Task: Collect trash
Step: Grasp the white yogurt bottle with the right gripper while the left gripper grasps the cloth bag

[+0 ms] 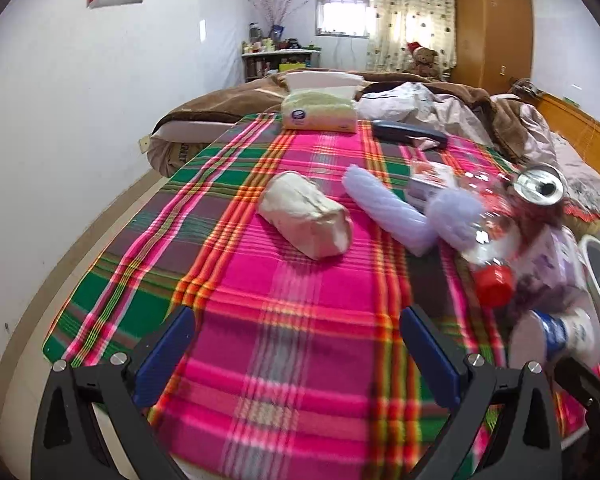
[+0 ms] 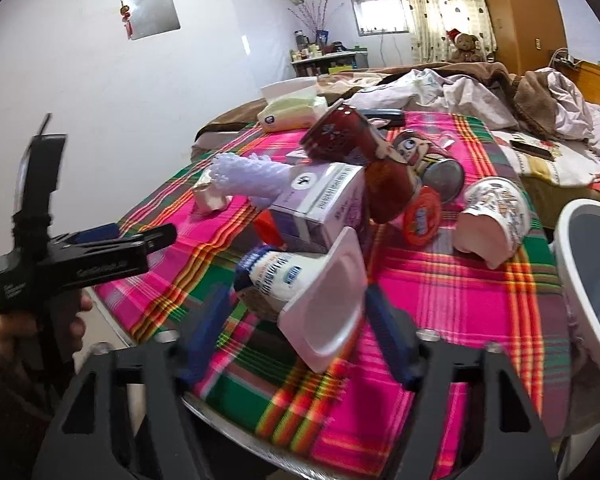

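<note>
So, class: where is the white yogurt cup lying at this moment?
In the right wrist view the yogurt cup lies on its side on the plaid cloth, between the right gripper fingers, just in front of the purple carton.

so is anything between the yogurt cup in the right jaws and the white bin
Nothing visible blocks it. The yogurt cup sits between the right gripper's jaws near the table's front edge, and the white bin stands off to the right. Only bare plaid cloth lies between; the patterned paper cup lies further back.
</note>
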Available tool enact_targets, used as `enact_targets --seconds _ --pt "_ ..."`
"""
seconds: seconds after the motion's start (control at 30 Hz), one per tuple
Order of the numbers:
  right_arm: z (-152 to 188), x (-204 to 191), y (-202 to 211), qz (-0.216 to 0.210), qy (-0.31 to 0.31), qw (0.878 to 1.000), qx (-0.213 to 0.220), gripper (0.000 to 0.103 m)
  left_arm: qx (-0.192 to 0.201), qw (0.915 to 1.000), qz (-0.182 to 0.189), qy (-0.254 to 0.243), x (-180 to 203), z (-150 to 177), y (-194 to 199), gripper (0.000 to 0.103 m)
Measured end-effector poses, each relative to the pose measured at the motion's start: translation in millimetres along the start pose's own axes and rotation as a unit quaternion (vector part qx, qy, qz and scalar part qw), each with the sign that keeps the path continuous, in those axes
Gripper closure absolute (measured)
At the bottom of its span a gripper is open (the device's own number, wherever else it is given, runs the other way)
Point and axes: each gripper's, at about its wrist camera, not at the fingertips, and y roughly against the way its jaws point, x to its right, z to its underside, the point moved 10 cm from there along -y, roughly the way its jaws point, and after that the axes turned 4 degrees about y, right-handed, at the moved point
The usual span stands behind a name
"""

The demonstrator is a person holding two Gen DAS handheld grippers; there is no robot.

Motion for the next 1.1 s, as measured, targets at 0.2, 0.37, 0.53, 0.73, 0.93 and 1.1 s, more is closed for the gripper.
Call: enact_targets --seconds 0.2,0.37,0.53,0.73,0.93,1.1 --pt "3.2 -3.7 -5.5 -0.009 -0.005 1.000 -0.006 0.079 -0.010 0.9996 0.019 0.021 -6.6 -24.2 -23.9 0.000" --pt "-0.6 -4.1 -3.6 0.008 -0.005 1.000 0.005 0.091 -0.022 0.9986 0.029 0.037 -6.1 -42.2 -43.0 0.000" --pt "-4.1 0.9 -7.1 0.016 -0.014 1.000 0.006 0.093 -0.034 0.9985 0.008 0.041 -8.0 -49.1 -63.4 0.000" --pt "-7.2 0.5 -10.0 0.020 -0.011 1.000 0.007 0.093 -0.041 0.9976 0.009 0.054 -7.5 -55.2 -79.3 0.008" --pt "-6.7 0.9 -8.8 0.018 -0.013 1.000 0.010 0.093 -0.069 0.9969 0.007 0.036 1.2 -49.6 -94.5 0.021" --pt "-6.5 2.6 -7.2 0.014 -0.016 1.000 0.012 0.093 -0.069 0.9971 0.011 0.030 8.8 -49.6 -96.7 0.042"
